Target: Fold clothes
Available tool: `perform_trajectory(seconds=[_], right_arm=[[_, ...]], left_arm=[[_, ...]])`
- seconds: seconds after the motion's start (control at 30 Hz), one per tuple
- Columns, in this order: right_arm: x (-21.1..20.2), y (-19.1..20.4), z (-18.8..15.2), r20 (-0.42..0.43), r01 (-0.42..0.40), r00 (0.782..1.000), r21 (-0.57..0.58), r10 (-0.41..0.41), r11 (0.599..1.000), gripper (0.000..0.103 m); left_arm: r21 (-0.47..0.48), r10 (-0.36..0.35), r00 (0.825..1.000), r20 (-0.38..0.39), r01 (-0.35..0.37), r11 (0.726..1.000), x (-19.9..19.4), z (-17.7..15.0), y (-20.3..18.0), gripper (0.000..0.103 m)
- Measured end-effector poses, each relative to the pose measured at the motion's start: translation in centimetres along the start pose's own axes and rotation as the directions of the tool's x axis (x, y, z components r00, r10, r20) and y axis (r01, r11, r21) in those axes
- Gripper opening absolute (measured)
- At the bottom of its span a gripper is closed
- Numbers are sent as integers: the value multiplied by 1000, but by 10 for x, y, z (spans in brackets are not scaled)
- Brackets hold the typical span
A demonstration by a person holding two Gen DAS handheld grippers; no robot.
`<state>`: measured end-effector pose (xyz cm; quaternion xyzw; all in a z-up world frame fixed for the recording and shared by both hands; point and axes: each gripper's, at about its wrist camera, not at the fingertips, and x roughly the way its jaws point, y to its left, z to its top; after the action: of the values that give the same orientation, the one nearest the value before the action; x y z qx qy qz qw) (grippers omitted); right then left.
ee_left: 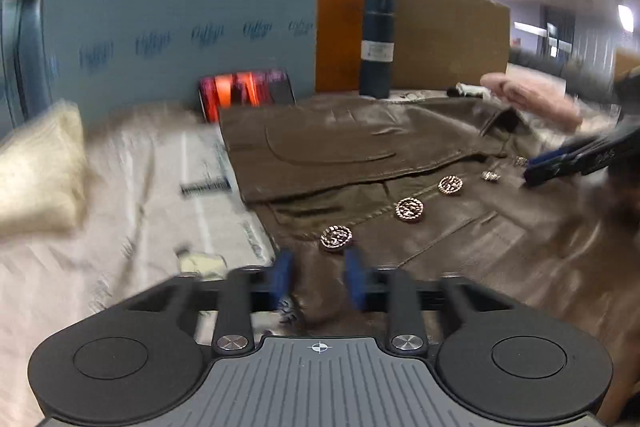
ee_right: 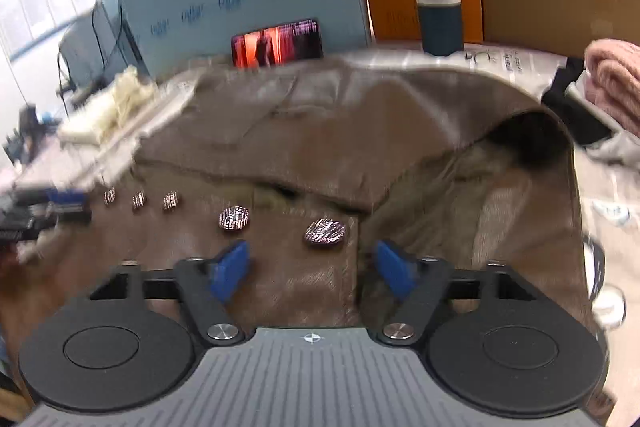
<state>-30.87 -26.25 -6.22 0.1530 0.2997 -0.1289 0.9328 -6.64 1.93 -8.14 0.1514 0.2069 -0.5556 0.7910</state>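
Note:
A brown leather-like jacket (ee_left: 460,239) with a row of round metal buttons (ee_left: 409,209) lies on the table, one panel folded over its far side. It also shows in the right wrist view (ee_right: 304,131), with a raised fold at the right. My left gripper (ee_left: 319,277) is partly open over the jacket's near left edge; brown cloth lies between its blue pads (ee_left: 282,277). My right gripper (ee_right: 313,267) is open just above the jacket near a button (ee_right: 325,231), holding nothing. It also shows at the right of the left wrist view (ee_left: 532,171).
A dark blue flask (ee_left: 377,45) and a lit phone (ee_left: 246,93) stand at the back against blue and brown boards. A cream cloth (ee_left: 36,167) lies at the left, a pink garment (ee_left: 532,97) at the right. A printed pale sheet (ee_left: 132,187) covers the table.

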Motion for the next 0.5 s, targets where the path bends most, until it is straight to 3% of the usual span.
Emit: perform_trajectory(seconds=[0.1, 0.23, 0.33, 0.5], right_arm=[[-12, 10, -16, 45, 14, 999, -45, -12, 999, 37], [-25, 13, -23, 111, 58, 992, -42, -54, 997, 6], [-33, 13, -24, 180, 138, 975, -39, -129, 990, 3], [-28, 7, -19, 168, 138, 977, -5, -136, 990, 4]], left_arm=[[27, -3, 999, 54, 2, 1000, -9, 0, -8, 2], [58, 20, 993, 119, -27, 998, -7, 11, -15, 1], [91, 39, 988, 150, -54, 994, 2, 24, -17, 1], [58, 64, 995, 83, -69, 996, 22, 29, -5, 1]])
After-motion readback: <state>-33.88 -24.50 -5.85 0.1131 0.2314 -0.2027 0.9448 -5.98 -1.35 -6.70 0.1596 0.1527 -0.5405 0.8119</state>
